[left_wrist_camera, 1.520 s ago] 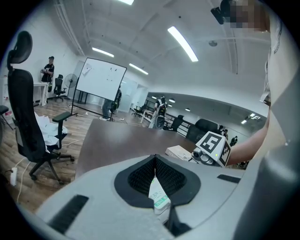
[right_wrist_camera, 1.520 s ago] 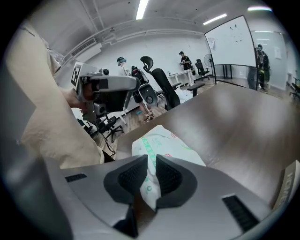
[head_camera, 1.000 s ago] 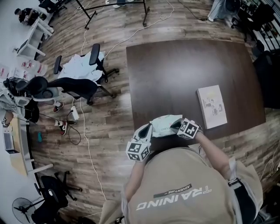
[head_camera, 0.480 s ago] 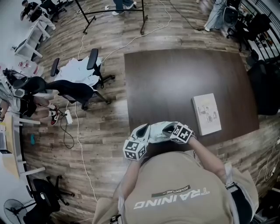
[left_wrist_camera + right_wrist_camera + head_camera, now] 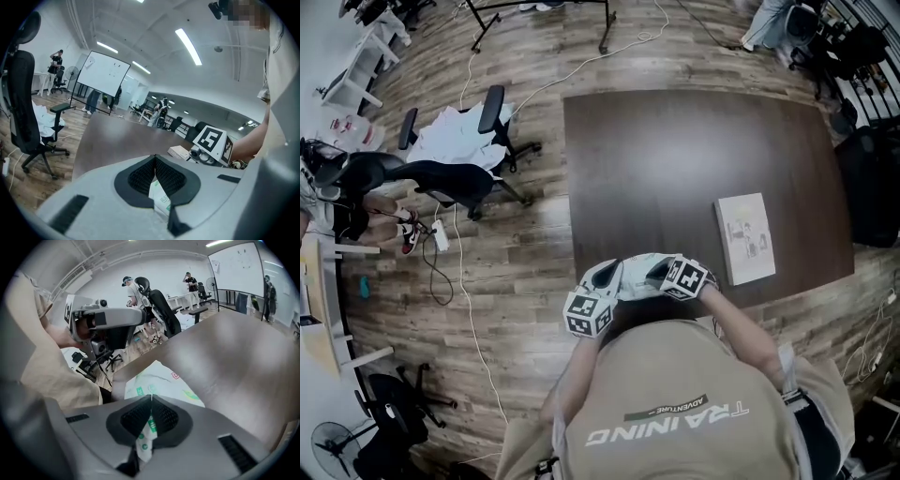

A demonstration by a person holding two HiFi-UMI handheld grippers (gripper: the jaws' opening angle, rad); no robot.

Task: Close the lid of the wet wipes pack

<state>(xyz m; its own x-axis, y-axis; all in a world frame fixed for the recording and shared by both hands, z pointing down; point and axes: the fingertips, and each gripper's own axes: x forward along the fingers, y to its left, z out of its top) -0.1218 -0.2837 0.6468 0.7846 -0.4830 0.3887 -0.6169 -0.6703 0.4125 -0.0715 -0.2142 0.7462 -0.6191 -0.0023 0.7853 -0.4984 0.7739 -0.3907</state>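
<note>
A white and green wet wipes pack (image 5: 642,276) hangs between my two grippers over the near edge of the dark table (image 5: 675,159). My left gripper (image 5: 616,279) is shut on the pack's left end; in the left gripper view a strip of the pack (image 5: 160,200) shows between the closed pads of that gripper (image 5: 155,159). My right gripper (image 5: 662,272) is shut on the right end. In the right gripper view the pack (image 5: 164,379) stretches away from the closed jaws of the right gripper (image 5: 151,397) toward the left one. I cannot make out the lid.
A pale book (image 5: 746,236) lies on the table to the right of the pack. Office chairs (image 5: 459,173) and cables stand on the wooden floor to the left. People and a whiteboard (image 5: 103,74) are farther off in the room.
The left gripper has shifted slightly along the table's near edge with its end of the pack. The right gripper keeps its place, and both grips hold.
</note>
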